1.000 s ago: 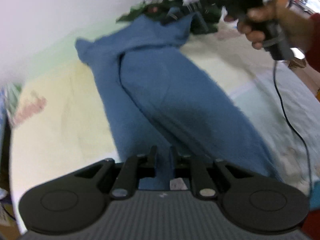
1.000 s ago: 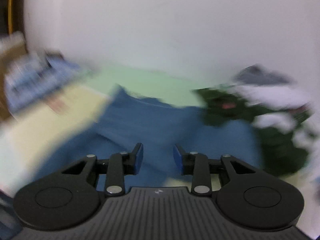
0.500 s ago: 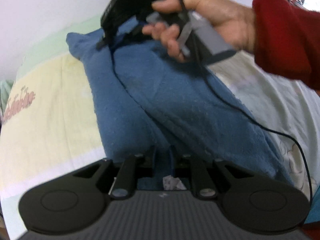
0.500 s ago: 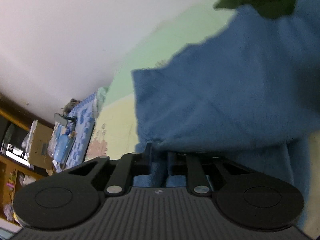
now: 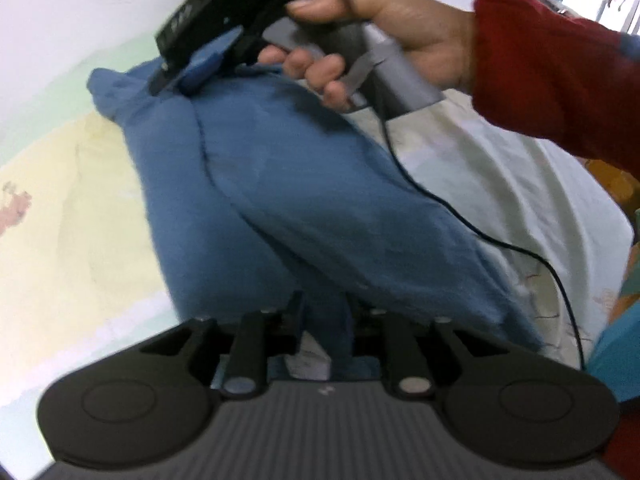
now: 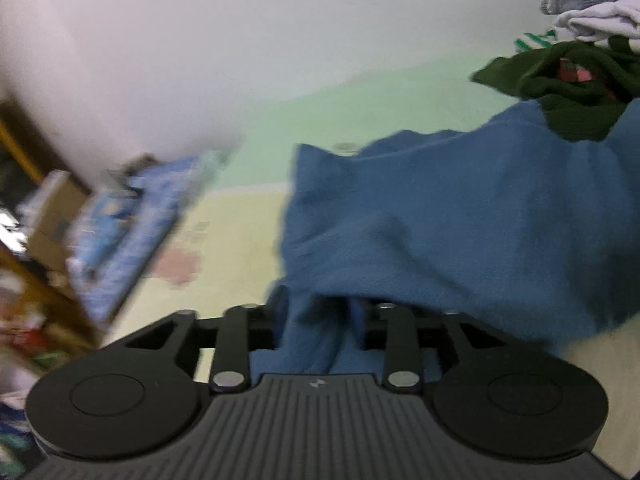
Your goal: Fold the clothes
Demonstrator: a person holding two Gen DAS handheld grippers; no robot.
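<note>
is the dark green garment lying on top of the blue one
Yes, in the right wrist view the dark green garment overlaps the far end of the blue garment.

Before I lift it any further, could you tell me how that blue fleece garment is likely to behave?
The blue fleece garment will probably flop: it already sags in soft folds between the left claw and the right claw, both opening with cloth between them. Its fuzzy nap suggests it should grip rather than slip. It looks bulky, yet likely light.
</note>
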